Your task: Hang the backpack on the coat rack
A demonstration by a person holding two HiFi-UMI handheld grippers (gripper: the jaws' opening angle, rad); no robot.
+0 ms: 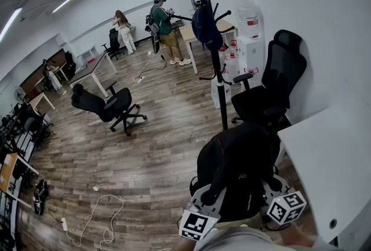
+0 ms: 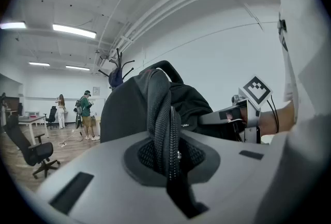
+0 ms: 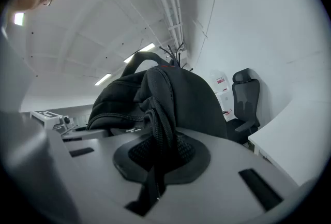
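Observation:
A black backpack hangs in the air between my two grippers, low in the head view. My left gripper is shut on a black webbed strap of the backpack. My right gripper is shut on another strap on the other side of the backpack. The black coat rack stands ahead on the wooden floor, near the white wall. A dark blue bag hangs from its upper hooks. The rack's top shows over the backpack in the left gripper view.
A black office chair stands right of the rack, and another sits mid-floor at the left. A white table is at my right. White boxes stand behind the rack. Cables lie on the floor. People stand far back.

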